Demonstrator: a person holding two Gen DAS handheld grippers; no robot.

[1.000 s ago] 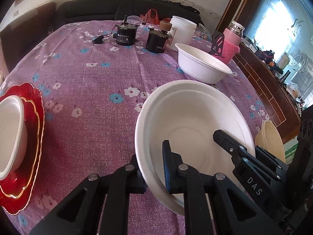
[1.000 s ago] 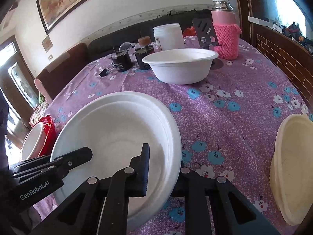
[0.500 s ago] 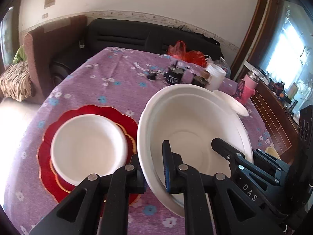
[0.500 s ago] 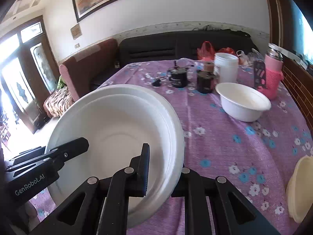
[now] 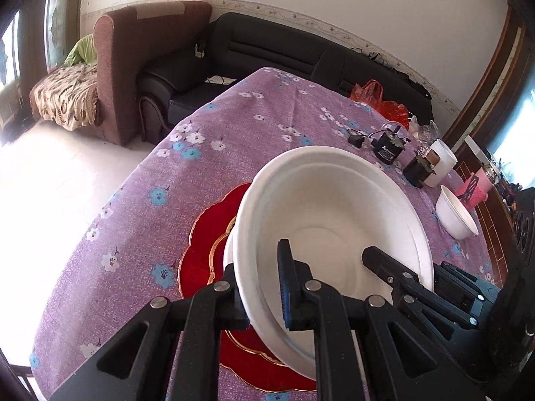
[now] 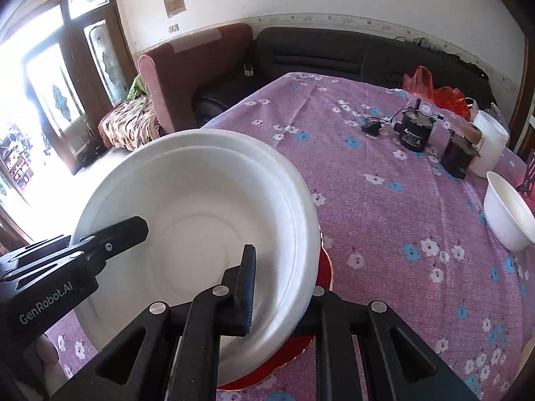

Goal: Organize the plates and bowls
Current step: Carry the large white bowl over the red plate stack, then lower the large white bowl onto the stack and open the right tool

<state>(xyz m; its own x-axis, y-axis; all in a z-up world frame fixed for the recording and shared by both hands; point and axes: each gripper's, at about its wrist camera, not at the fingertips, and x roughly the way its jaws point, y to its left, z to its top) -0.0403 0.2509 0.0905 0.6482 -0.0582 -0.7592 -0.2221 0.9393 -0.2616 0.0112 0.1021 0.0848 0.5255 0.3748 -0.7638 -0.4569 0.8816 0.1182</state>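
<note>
harsh daylight glare from doorway (image 6: 50, 107), perhaps overexposed; dark, curved fisheye edges

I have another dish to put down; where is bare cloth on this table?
Bare cloth lies between the red plate and the black motors, and along the sofa-side edge. Crowded: the far corner, with motors, white tub and small bowl.

Both grippers, the left gripper (image 5: 264, 297) and the right gripper (image 6: 281, 294), are matte black angular linkages with silver round rivets and blue-padded jaws, one printed "GenRobot.AI" in white lettering.
</note>
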